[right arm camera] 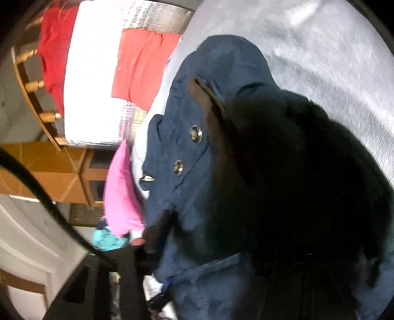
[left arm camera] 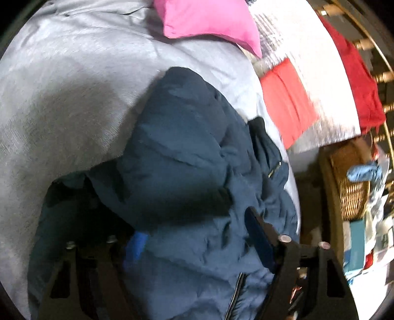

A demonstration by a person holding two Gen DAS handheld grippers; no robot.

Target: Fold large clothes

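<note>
Navy padded jacket [left arm camera: 187,157] lies bunched on grey bed [left arm camera: 61,86], filling the spread left claw [left arm camera: 197,236]; right claw's [right arm camera: 172,246] state is unclear; pink pillow [left arm camera: 209,22] beyond.

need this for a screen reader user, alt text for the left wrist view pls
A navy puffer jacket lies crumpled on a grey bedsheet, bunched between the left gripper's fingers. Beyond it lie a pink pillow and a red cloth.

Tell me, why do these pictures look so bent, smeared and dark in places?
Both views bulge inside black fisheye corners. Left wrist: the red clothes and wicker basket smear with motion. Right wrist: deep shadow swallows half the navy jacket.
</note>
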